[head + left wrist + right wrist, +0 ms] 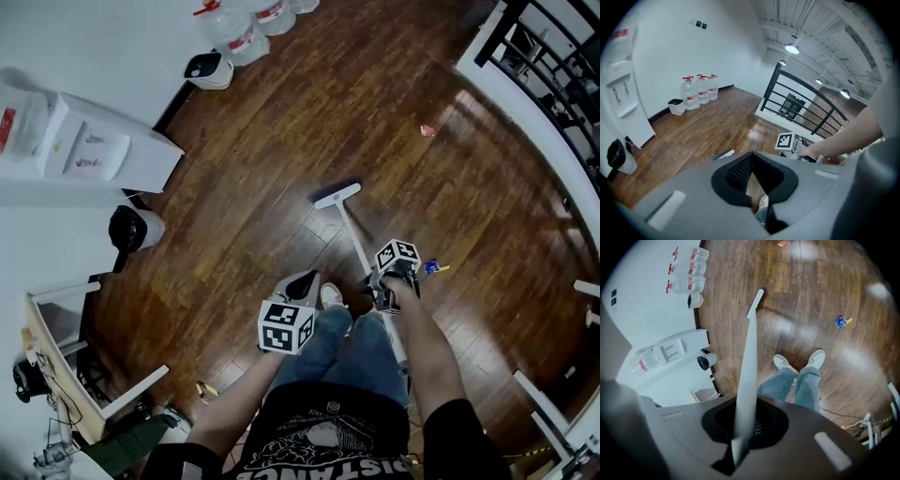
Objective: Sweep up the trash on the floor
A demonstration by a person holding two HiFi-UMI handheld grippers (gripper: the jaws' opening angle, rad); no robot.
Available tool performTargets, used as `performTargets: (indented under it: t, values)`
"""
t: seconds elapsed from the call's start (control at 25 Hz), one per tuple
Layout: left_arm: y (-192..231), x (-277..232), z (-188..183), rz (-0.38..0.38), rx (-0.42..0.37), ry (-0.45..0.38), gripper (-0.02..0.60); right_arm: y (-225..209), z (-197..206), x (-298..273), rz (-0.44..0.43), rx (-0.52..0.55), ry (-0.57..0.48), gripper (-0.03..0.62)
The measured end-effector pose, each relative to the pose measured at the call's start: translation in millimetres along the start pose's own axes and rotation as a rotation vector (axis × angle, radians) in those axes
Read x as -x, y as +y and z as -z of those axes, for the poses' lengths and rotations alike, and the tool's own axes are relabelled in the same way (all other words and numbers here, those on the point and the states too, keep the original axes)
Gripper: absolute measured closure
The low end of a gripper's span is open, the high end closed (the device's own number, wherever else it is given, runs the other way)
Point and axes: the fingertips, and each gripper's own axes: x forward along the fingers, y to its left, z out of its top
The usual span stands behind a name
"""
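Broom handle (750, 357) sits clamped in right tongs (743, 425), left tongs (752, 174) closed empty, blue wrapper (431, 267) lying nearby.

Black T-shirt (323, 441): white print, upside down, reads roughly "DISTANC". Water jugs (248, 36): labels too small to read.

Tilted white broom (336, 195), red scrap (427, 130) beyond
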Motion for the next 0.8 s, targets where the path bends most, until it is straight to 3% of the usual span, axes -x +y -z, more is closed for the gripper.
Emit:
performTargets:
  t: [0.4,0.8]
  values:
    - [-125.3,-52.8,-22.1,0.120,-0.092,-0.011,0.577,-139.7,76.3,81.5,0.039,-0.070,-0.023,0.585]
    - [-225.5,-77.1,-25.9,0.210,-0.211,0.024,0.577,-238.8,156.1,130.9,0.007,-0.185,-0.058,0.585]
